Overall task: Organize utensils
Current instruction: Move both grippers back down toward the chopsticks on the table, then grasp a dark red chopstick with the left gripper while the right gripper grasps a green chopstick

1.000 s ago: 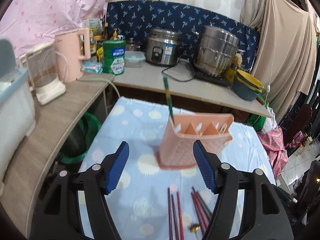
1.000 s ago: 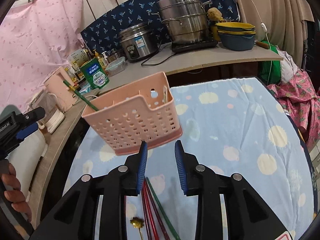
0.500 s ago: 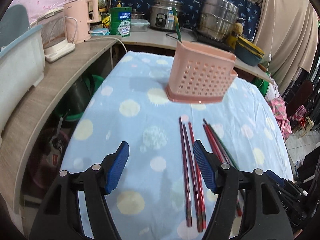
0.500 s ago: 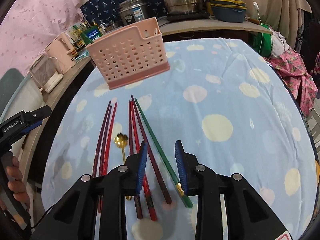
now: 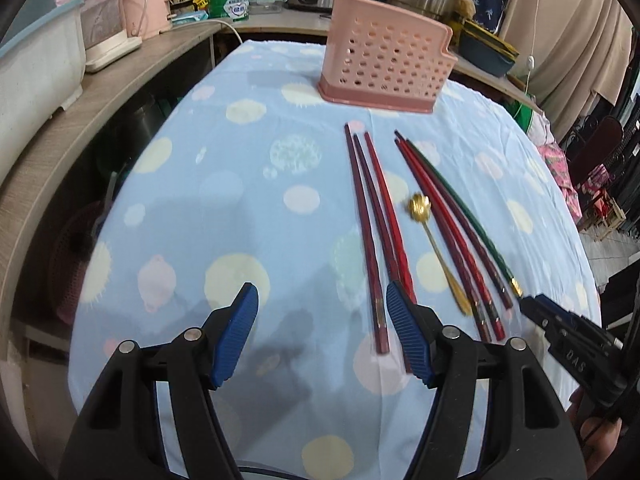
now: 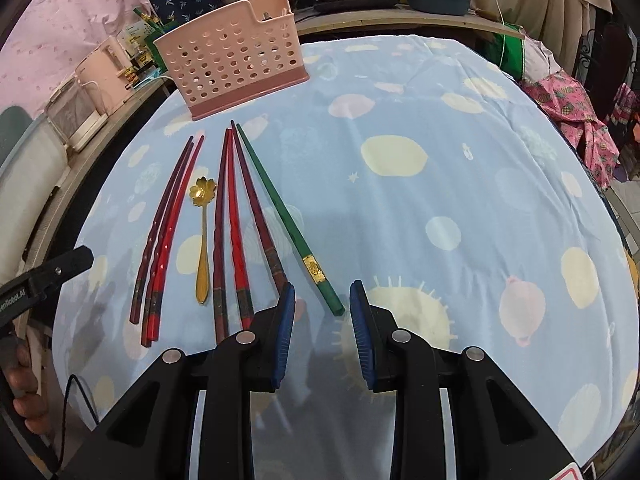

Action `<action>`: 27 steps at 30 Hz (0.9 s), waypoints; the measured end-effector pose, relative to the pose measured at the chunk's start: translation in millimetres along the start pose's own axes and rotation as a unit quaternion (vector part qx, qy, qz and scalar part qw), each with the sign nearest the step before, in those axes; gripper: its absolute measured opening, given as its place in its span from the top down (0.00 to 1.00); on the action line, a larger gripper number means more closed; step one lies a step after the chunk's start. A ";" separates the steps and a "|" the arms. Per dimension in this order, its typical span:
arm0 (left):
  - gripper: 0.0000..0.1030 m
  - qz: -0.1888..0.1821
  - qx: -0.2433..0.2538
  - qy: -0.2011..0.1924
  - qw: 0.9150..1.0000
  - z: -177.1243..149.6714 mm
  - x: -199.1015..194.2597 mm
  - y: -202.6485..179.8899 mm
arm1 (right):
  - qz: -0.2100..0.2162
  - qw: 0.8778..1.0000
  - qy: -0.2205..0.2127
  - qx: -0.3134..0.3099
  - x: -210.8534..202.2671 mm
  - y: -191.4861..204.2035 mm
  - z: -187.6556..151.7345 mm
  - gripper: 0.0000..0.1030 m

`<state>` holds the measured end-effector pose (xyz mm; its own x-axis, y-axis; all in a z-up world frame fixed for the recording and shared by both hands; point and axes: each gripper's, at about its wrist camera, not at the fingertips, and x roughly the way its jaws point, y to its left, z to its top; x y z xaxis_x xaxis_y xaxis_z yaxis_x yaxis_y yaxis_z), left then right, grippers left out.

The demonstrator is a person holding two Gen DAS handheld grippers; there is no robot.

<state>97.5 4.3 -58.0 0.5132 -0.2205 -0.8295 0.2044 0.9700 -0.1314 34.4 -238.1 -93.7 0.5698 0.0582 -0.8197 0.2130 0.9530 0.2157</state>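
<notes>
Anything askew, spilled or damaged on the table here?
Nothing spilled or damaged. The pink holder stands upright; the red chopsticks, green chopstick and gold spoon lie loose in a rough fan, unsorted.

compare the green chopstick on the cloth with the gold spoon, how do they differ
The green chopstick is a long straight stick, green with a gold band near its thick end; the gold spoon is all gold, with a flower-shaped bowl. The chopstick is clearly longer than the spoon. The chopstick is the rightmost piece in the right wrist view, while the spoon sits between two groups of red chopsticks. Both lie flat on the cloth, outside the pink holder.
</notes>
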 end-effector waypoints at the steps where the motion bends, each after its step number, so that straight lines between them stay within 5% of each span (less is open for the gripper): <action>1: 0.39 -0.003 0.001 0.003 1.000 -3.7 0.5 -0.8 | 0.000 1.000 -0.001 0.000 0.6 -0.4 0.2 0.73; 17: 0.39 -0.006 0.017 0.029 0.999 -20.2 21.4 -13.3 | -0.013 1.000 -0.001 -0.014 11.5 2.0 -2.5 0.74; 27: 0.41 0.012 0.025 0.030 0.999 -23.2 30.9 -18.0 | -0.013 1.000 -0.004 -0.012 11.6 1.3 -4.8 0.86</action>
<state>90.3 -17.6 -93.9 0.4676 -0.1886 -0.8636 0.2346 0.9684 -0.0844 37.6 -234.8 -105.5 0.5700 0.0304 -0.8211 0.2097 0.9609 0.1811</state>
